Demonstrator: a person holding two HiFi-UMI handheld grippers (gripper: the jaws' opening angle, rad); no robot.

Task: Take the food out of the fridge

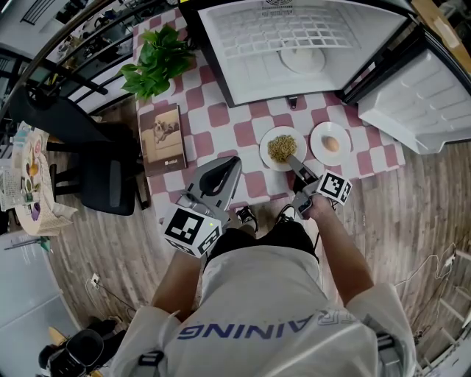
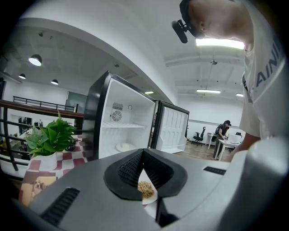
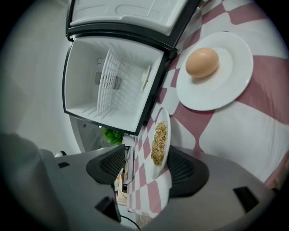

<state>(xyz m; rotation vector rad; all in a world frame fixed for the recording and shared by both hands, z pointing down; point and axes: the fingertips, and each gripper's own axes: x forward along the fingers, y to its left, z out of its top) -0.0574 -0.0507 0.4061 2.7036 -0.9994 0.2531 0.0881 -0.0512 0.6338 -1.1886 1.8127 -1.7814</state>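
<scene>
the right gripper (image 3: 146, 170) has its jaws spread, and the round white plate of yellowish grains (image 3: 159, 140) sits between them on the red-and-white checked cloth (image 3: 235, 135). beyond its tips stands the open white fridge (image 3: 113, 81). the left gripper (image 2: 143, 152) has its jaws pressed together.

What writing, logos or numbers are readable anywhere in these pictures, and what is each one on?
"AINING": blue letters on the person's white shirt, upside down in the head view; the letters before them are lost in a fold.
"AIN": the same shirt print, cut by the edge of the left gripper view.
Book cover: print too small to read.
Fridge top: logo too small to read.
Marker cubes: patterns only, no letters.
</scene>
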